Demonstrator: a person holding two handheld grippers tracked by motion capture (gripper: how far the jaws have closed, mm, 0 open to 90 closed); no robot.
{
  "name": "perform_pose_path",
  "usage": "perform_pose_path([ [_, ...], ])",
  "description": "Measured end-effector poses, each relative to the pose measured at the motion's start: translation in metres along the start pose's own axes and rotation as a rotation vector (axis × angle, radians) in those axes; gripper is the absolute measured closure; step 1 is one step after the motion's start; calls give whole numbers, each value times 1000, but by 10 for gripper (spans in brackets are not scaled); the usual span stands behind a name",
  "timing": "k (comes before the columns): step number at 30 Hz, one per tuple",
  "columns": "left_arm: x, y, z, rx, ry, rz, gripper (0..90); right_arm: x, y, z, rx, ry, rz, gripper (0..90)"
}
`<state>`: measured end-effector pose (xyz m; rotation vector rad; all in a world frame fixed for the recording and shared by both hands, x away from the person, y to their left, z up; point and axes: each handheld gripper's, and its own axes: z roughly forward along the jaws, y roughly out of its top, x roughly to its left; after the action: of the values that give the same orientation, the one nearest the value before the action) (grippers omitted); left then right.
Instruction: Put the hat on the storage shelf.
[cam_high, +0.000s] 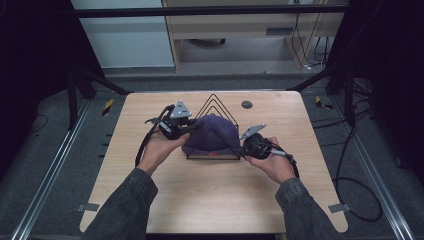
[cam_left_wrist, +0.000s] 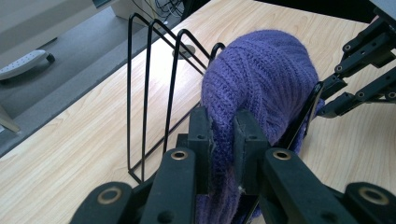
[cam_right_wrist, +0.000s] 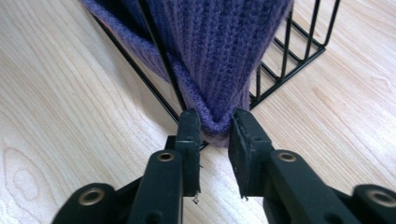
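The left gripper (cam_left_wrist: 223, 135) pinches a fold of a purple knitted hat (cam_left_wrist: 261, 79) between its two black jaws, the knit bunched in the narrow gap. The right gripper (cam_right_wrist: 215, 128) has its jaws closed on the hat's lower edge, where a corner of the knit (cam_right_wrist: 215, 56) sags down between them just above the tabletop. In the high view the left gripper (cam_high: 176, 125) sits at the hat's left side and the right gripper (cam_high: 252, 142) at its right near corner, each held in a hand (cam_high: 159, 150) coming from the near edge. The hat (cam_high: 212, 132) is draped over a black wire rack (cam_high: 216, 102) with triangular dividers, whose far peaks rise bare behind it. The rack stands near the middle of a light wooden table (cam_high: 210, 200). A small dark round disc (cam_high: 246, 104) lies on the table farther back to the right, apart from the rack.
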<state>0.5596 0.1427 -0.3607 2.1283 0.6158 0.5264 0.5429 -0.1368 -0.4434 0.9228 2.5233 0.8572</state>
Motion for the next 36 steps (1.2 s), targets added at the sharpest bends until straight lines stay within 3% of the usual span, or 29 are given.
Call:
perform_pose_path([
  [23, -1, -11, 0, -6, -12, -12, 772, -1, -1, 2, 10, 8, 3, 778],
  [32, -2, -13, -2, -6, -13, -6, 758, 0, -5, 1, 9, 4, 10, 766],
  [36, -3, -12, -4, -9, -1, -11, 710, 1, -7, 0, 3, -2, 12, 723],
])
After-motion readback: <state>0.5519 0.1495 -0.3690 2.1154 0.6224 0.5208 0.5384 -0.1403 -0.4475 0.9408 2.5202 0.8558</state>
